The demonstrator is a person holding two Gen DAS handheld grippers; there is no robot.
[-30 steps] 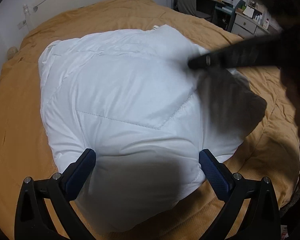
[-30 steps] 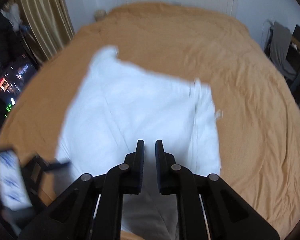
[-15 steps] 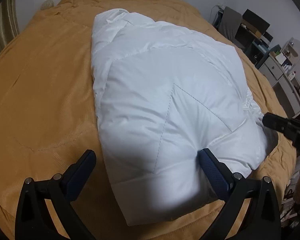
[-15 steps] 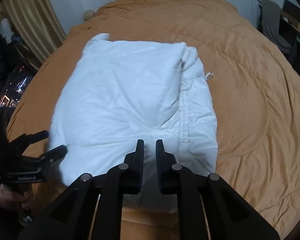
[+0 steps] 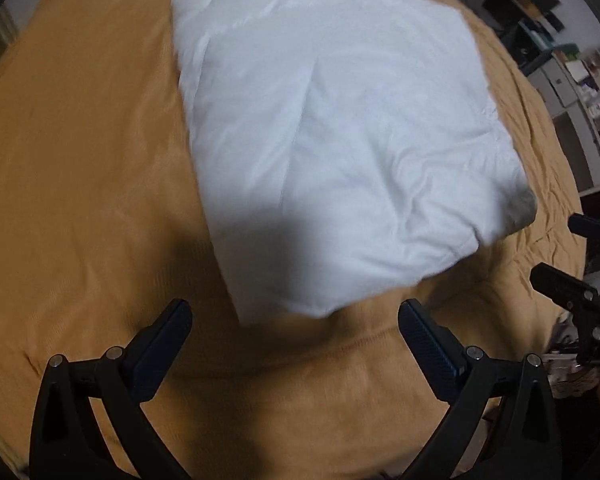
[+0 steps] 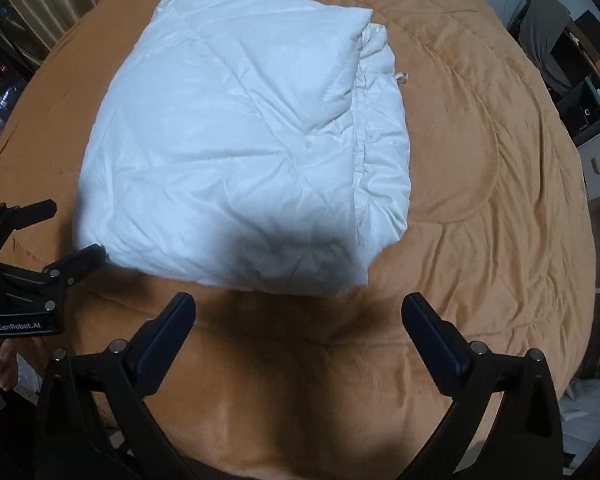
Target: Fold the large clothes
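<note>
A white padded garment (image 6: 244,152) is seen folded into a thick rectangle on the orange bed (image 6: 480,208). The left claw (image 5: 296,320) and right claw (image 6: 298,316) are held wide and empty, just short of its near edge. The fold is judged nearly complete; a final smoothing or halving may be called for.

Both wrist views look down over the near edge of the bed (image 5: 80,200), facing the folded white garment (image 5: 332,140). The left camera stands off the garment's near-left corner, the right off its near-right. Both share garment (image 6: 240,140) and orange bedspread (image 6: 480,200), each catching the other gripper at its edge
</note>
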